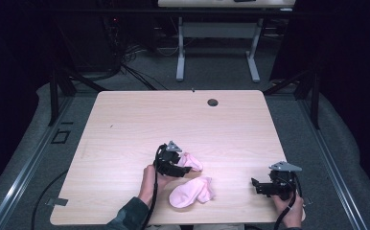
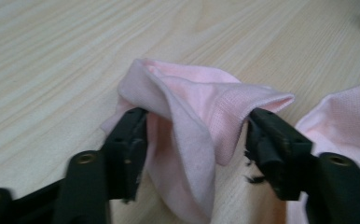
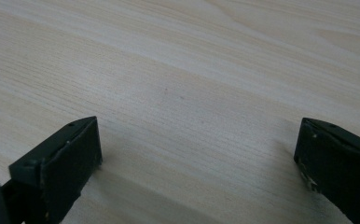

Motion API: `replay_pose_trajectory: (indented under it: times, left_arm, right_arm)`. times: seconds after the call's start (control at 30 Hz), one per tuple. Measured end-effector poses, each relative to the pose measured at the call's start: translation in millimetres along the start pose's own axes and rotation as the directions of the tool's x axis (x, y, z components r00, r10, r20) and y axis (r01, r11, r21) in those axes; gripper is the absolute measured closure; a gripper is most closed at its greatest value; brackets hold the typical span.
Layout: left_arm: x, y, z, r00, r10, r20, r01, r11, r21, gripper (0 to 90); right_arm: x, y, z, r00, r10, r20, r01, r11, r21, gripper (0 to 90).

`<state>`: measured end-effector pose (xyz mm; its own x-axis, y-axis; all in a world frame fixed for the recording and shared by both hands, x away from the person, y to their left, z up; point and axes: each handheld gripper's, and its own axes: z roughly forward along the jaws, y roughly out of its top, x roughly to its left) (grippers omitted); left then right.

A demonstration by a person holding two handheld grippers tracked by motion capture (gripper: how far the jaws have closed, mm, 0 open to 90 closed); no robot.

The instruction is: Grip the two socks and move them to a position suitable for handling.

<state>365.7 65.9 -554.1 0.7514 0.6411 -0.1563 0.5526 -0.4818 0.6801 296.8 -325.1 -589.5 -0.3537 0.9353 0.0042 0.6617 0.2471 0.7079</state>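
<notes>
- Pink sock (image 2: 192, 107): soft, light knit, sagging and folding under its own weight; nothing stiff or breakable, though likely to slip out of a shallow pinch.
- Lies on the table (image 1: 125, 124), just beyond and slightly left of the second pink sock (image 1: 191, 191), the two close together near the front edge.
- Bunched between the jaws of the left gripper (image 2: 194, 140), which stand partly apart, pads at either side of the cloth with no squeeze visible; probably let go rather than held.
- Best held at the ribbed cuff edge, draped toward the right-hand jaw in the left gripper view; a doubled fold there should give a firmer bite than a single layer.
- Long axis hard to read while crumpled; in the high view, seems to run from the left gripper out toward the right, roughly parallel to the second pink sock.
- Right gripper (image 3: 197, 158): well to the right of the second pink sock, jaws wide, bare wood between them.
</notes>
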Motion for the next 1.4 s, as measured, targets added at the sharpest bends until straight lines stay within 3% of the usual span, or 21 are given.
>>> replay_pose_trajectory:
  times: [0.2,0.53,0.67,0.7,0.87,0.93,1.0,1.03,1.1,1.27,1.4]
  left_arm:
    - [4.3,-10.6,-23.1,0.9986,-0.029,-0.044,0.028,0.9990,-0.034,16.2]
    - [7.9,-39.6,-59.6,0.9927,-0.084,-0.087,0.079,0.9954,-0.055,5.5]
    - [1.6,-52.1,-72.9,0.9902,-0.101,-0.096,0.095,0.9936,-0.061,2.5]
    - [1.6,-52.1,-72.9,0.9902,-0.101,-0.096,0.095,0.9936,-0.061,1.9]
    - [-5.0,-65.7,-77.4,0.9868,-0.126,-0.103,0.119,0.9903,-0.073,0.0]
    - [-7.3,-70.5,-77.0,0.9853,-0.137,-0.103,0.129,0.9885,-0.079,0.0]
    - [-11.0,-74.5,-76.3,0.9846,-0.138,-0.107,0.130,0.9884,-0.078,0.0]
    - [-12.5,-76.1,-76.3,0.9846,-0.135,-0.112,0.126,0.9889,-0.078,0.0]
    - [-14.9,-78.5,-76.1,0.9839,-0.137,-0.114,0.129,0.9886,-0.078,0.0]
    - [-20.8,-81.4,-73.2,0.9843,-0.135,-0.114,0.127,0.9888,-0.079,0.0]
    - [-23.5,-80.9,-74.0,0.9829,-0.142,-0.118,0.132,0.9872,-0.090,0.0]
  right_arm:
    - [0.7,0.1,-0.4,1.0000,-0.004,0.002,0.004,1.000,-0.001,0.0]
    - [1.2,4.4,-1.0,0.9997,0.007,0.024,-0.008,1.000,0.025,0.0]
    - [8.3,9.9,-9.1,0.9976,0.038,-0.058,-0.038,0.999,0.000,0.0]
    - [8.3,9.9,-9.1,0.9976,0.038,-0.058,-0.038,0.999,0.000,0.0]
    - [35.7,25.7,-28.2,0.9885,0.011,-0.151,-0.017,0.999,-0.039,0.0]
    - [40.7,28.0,-30.1,0.9858,0.010,-0.167,-0.017,0.999,-0.040,0.0]
    - [51.1,32.1,-32.7,0.9828,-0.013,-0.184,0.007,0.999,-0.034,0.0]
    - [62.3,35.7,-34.2,0.9774,-0.037,-0.208,0.030,0.999,-0.035,0.0]
    - [65.5,36.6,-34.3,0.9752,-0.046,-0.216,0.039,0.999,-0.036,0.0]
    - [91.3,41.4,-31.6,0.9595,-0.081,-0.270,0.076,0.997,-0.030,1.2]
    - [100.3,43.3,-30.0,0.9514,-0.106,-0.289,0.104,0.994,-0.024,2.2]
